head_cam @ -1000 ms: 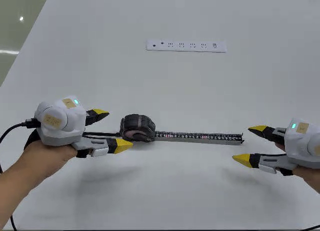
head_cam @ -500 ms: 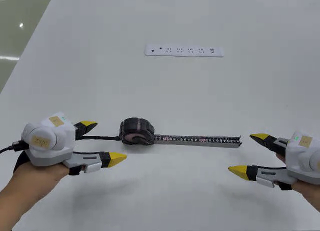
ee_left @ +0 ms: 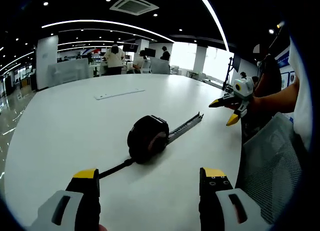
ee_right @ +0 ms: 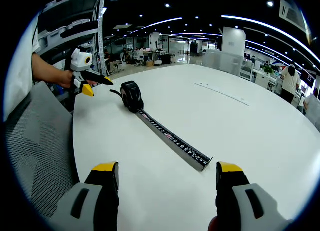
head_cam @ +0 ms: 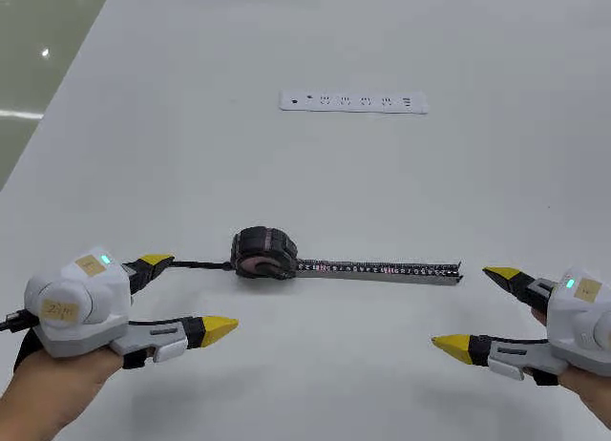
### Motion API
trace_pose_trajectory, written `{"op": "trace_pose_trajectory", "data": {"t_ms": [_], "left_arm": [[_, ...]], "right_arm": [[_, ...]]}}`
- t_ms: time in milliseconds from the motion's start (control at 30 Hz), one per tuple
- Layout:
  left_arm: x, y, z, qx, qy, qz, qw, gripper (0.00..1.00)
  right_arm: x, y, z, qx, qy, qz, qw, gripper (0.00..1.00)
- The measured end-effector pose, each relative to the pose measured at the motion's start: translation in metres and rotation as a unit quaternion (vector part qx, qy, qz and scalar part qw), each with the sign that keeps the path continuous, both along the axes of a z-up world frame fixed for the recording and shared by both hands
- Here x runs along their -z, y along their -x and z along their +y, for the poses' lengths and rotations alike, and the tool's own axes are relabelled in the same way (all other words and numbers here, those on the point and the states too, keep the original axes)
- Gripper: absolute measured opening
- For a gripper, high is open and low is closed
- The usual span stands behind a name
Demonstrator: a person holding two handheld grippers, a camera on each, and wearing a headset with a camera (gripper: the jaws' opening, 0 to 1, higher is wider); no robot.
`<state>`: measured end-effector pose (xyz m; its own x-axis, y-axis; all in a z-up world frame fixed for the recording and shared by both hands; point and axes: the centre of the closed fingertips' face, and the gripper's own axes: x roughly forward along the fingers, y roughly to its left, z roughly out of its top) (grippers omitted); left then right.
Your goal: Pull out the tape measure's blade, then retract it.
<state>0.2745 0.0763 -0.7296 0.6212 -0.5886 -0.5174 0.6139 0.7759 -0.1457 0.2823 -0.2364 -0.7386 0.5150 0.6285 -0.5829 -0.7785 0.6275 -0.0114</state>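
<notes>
The tape measure (head_cam: 263,253) lies mid-frame in the head view on the white table (head_cam: 401,183), nearer the left gripper (head_cam: 191,292). Its extended blade (head_cam: 382,269) runs left to right, and the tip points toward the right gripper (head_cam: 474,307). Both grippers gape wide and hold nothing.

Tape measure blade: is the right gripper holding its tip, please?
No, the right gripper is open, apart from the blade's tip lying on the table.
</notes>
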Motion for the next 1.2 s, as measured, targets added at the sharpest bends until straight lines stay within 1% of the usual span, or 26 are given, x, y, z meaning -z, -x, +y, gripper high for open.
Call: {"op": "trace_pose_trajectory", "data": {"t_ms": [33,167,300,333,400,433,533,667,800,1000,1200], "left_arm": [[0.001,0.002,0.002,-0.006,-0.001,0.000,1.0000,0.80],[0.001,0.003,0.004,-0.009,0.002,0.001,1.0000,0.80],[0.000,0.012,0.009,-0.024,0.012,0.002,0.9996,0.80],[-0.001,0.017,0.009,-0.024,0.010,0.001,0.9997,0.80],[-0.002,0.019,0.011,-0.027,0.013,0.001,0.9995,0.80],[-0.002,0.020,0.012,-0.031,0.016,0.002,0.9994,0.80],[0.001,0.023,0.014,-0.032,0.014,0.004,0.9994,0.80],[0.005,0.027,0.017,-0.037,0.016,0.009,0.9991,0.80],[0.005,0.032,0.017,-0.041,0.022,0.011,0.9988,0.80],[0.007,0.040,0.016,-0.049,0.032,0.016,0.9982,0.80],[0.008,0.045,0.017,-0.058,0.037,0.019,0.9974,0.80]], "right_arm": [[-0.001,0.001,0.000,0.002,-0.003,0.001,1.0000,0.76],[-0.001,0.002,0.000,0.004,-0.005,0.001,1.0000,0.77],[0.000,0.007,0.000,0.010,-0.009,0.004,0.9999,0.77],[0.000,0.008,-0.001,0.013,-0.011,0.005,0.9998,0.77],[-0.001,0.012,0.000,0.015,-0.013,0.008,0.9998,0.78],[-0.003,0.013,-0.001,0.018,-0.015,0.006,0.9997,0.78],[-0.003,0.015,-0.002,0.024,-0.020,0.008,0.9995,0.78],[-0.004,0.018,-0.003,0.027,-0.019,0.006,0.9995,0.78],[-0.008,0.025,-0.001,0.032,-0.029,0.007,0.9990,0.79],[-0.004,0.035,0.000,0.035,-0.029,0.012,0.9989,0.79],[-0.003,0.038,0.001,0.037,-0.034,0.015,0.9986,0.80]]}}
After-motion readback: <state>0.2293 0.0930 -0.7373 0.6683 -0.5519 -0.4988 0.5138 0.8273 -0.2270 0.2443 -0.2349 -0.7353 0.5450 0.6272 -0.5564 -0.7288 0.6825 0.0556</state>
